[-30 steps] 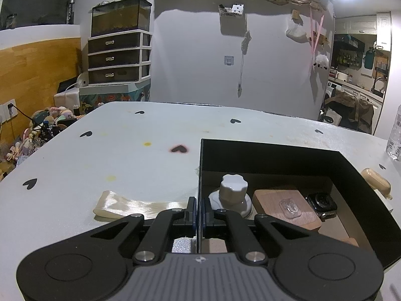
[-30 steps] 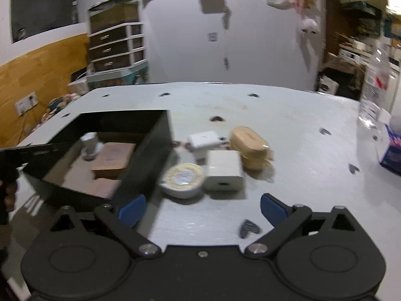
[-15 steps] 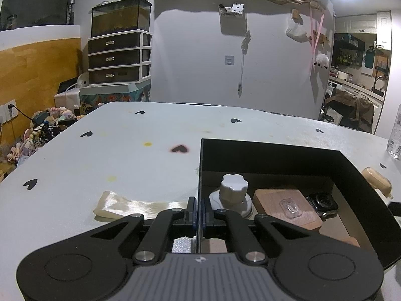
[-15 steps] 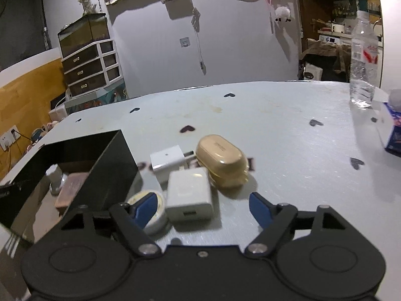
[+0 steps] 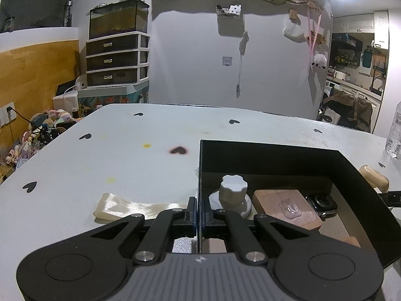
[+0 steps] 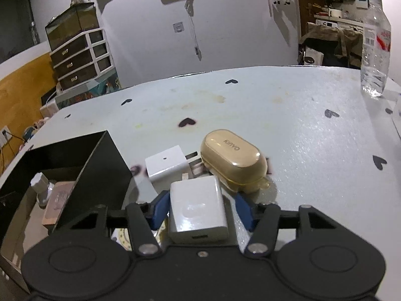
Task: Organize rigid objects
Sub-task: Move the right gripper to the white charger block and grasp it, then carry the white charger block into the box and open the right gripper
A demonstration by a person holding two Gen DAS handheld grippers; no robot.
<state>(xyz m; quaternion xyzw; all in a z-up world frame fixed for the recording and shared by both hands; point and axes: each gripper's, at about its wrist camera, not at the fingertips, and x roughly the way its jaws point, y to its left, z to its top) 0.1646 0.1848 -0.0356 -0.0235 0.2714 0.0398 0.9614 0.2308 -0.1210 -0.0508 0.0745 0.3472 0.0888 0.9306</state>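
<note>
White charger (image 6: 198, 209): it sits on the table between my right blue fingers (image 6: 158, 208), port end facing my camera; the pads stand close on both sides, but I cannot tell whether they press it
Right gripper (image 6: 200, 210): low over the table, jaws narrowed around the charger, grip unclear
Gold earbud case (image 6: 233, 158): just beyond the charger, touching its far right corner, "KINYO" on the lid
Second white adapter (image 6: 166, 163): beside the gold case on its left, prongs pointing toward it
Round tape roll (image 6: 123, 237): mostly hidden under my right frame, near the box wall
Black box (image 5: 275, 155): open top, on the table left of the chargers
Left gripper (image 5: 198, 210): jaws clenched on the box's left wall, one finger inside, one outside
Inside the box: white knob piece (image 5: 231, 194), wooden block (image 5: 285, 209) with a clear hook on it, smartwatch (image 5: 322, 203) by the right wall
Satin ribbon (image 5: 135, 208): flat on the table outside the box, left of my left fingers
Table (image 6: 288, 115): white with small black hearts
Water bottle (image 6: 376, 50): upright at the far right edge
</note>
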